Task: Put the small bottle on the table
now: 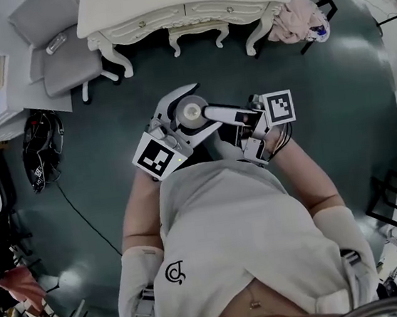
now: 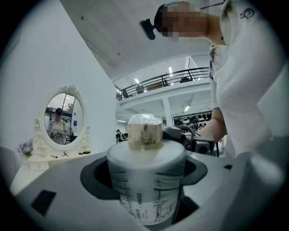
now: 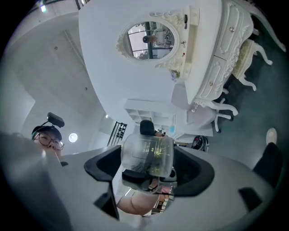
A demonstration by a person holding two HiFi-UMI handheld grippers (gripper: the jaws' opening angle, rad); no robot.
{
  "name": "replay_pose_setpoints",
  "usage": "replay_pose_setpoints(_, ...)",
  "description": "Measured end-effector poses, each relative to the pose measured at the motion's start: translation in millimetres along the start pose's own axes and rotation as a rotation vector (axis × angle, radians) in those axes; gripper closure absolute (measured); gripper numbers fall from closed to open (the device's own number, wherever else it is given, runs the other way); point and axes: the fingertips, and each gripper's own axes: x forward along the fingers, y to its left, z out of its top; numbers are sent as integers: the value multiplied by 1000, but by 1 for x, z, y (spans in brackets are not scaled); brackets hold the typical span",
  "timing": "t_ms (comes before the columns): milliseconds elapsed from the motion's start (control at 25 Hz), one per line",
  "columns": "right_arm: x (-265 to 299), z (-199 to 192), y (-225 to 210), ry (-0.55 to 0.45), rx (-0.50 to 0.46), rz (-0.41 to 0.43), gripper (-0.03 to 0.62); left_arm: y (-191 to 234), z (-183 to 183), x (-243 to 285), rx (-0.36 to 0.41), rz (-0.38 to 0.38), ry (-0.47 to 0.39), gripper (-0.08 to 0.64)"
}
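A small white bottle (image 2: 146, 180) with a printed label and a foil-covered neck stands upright between the jaws of my left gripper (image 2: 146, 194), which is shut on its body. In the head view the bottle (image 1: 192, 110) is in front of the person's chest, above the dark floor, with the left gripper (image 1: 191, 112) around it. My right gripper (image 1: 216, 113) reaches in from the right, close beside the bottle. It is shut on a clear cap (image 3: 147, 155). The white dressing table (image 1: 180, 6) stands further ahead.
An oval mirror (image 2: 63, 119) tops the dressing table. A grey chair (image 1: 65, 63) stands to the table's left and a pink cloth bundle (image 1: 297, 24) to its right. A black bag with a cable (image 1: 40, 152) lies on the floor at left. Racks line the right edge.
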Motion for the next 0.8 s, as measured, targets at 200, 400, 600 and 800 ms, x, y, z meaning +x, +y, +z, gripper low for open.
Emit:
replay_pose_setpoints(200, 45, 81, -14, -30, -16, 3, 229, 92, -4, 11, 15, -35, 8, 206)
replay_pose_setpoints(400, 92, 156, -37, -59, -23, 6, 229, 180, -18, 17, 18, -64, 16, 207)
replay_pose_setpoints(600, 125, 222, -54, -94, -33, 11, 229, 253, -28, 30, 15, -87, 16, 206)
replay_pose_setpoints(800, 142, 273, -70, -117, -32, 3, 230, 305, -36, 46, 10, -108, 14, 207)
